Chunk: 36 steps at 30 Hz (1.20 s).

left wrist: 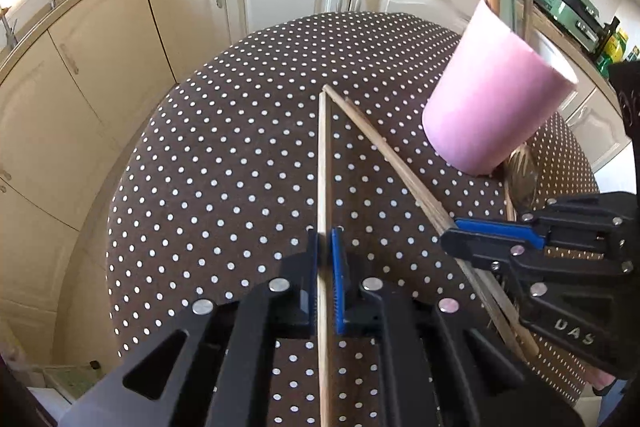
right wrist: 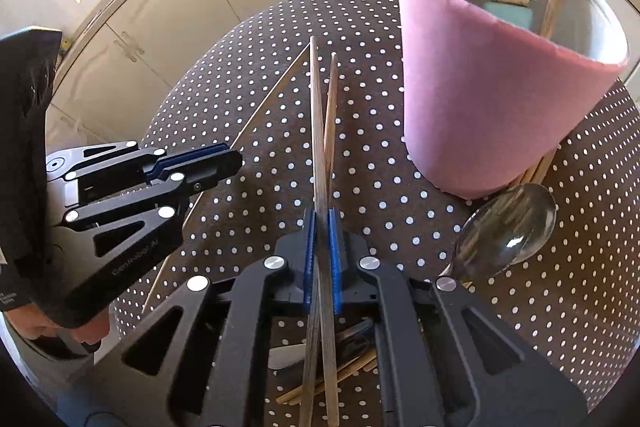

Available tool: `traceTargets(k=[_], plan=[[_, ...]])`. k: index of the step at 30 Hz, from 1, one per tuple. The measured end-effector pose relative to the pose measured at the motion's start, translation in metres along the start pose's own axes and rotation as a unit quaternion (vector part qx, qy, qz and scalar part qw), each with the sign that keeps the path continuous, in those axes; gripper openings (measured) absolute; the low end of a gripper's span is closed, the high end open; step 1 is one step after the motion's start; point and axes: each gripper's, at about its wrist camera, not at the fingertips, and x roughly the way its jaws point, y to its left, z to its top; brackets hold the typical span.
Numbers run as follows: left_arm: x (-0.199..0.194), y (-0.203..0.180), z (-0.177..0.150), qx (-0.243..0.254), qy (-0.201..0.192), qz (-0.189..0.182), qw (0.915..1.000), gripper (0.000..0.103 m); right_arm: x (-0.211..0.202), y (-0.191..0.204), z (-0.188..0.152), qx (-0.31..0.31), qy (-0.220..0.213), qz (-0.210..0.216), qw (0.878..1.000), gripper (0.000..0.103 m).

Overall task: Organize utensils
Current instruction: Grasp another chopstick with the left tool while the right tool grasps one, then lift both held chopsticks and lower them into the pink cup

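both grippers clamped: left gripper (left wrist: pixel 325 259) on one chopstick (left wrist: pixel 322 163), right gripper (right wrist: pixel 322 247) on two chopsticks (right wrist: pixel 320 131); next, drop into pink cup (right wrist: pixel 492 95).

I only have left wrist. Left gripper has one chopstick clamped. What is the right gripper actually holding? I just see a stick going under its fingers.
Observer: The right gripper is shut on a pair of chopsticks, two sticks crossing between its pads, not one.
Operator: What's that brownish oval thing behind the pink cup on my side?
Observer: It's a metal spoon lying on the dotted tablecloth at the base of the pink cup. More sticks lie under it.
Operator: Anything left on the table I can't see?
Observer: Yes. Below the right gripper there are loose chopsticks and a white utensil, partly hidden by the fingers.
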Motion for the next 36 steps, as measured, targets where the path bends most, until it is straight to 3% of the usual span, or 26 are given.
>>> traceTargets(k=[8,19,22,30,33,36], plan=[[0.01,-0.01,0.005,0.017,0.016,0.027,0.9994,0.007,-0.006,-0.016,0.007,0.014,0.005,-0.002,1.0,0.008],[0.013,-0.013,0.008,0.023,0.017,0.032,0.9991,0.005,0.007,0.004,0.023,-0.03,0.027,-0.071,0.997,0.008],[0.01,-0.009,0.008,0.006,0.005,0.006,1.0,0.005,0.005,0.008,0.027,-0.013,0.004,-0.037,0.999,0.007],[-0.039,0.019,-0.005,-0.073,-0.09,-0.024,0.993,0.004,-0.048,-0.005,0.009,0.008,-0.101,0.057,0.993,0.007],[-0.071,0.017,-0.001,-0.085,-0.152,-0.043,0.9837,0.004,-0.076,-0.005,0.007,0.007,-0.164,0.088,0.982,0.007],[-0.106,0.008,0.009,-0.084,-0.225,-0.06,0.9689,0.004,-0.11,-0.008,0.007,0.006,-0.235,0.099,0.967,0.007]])
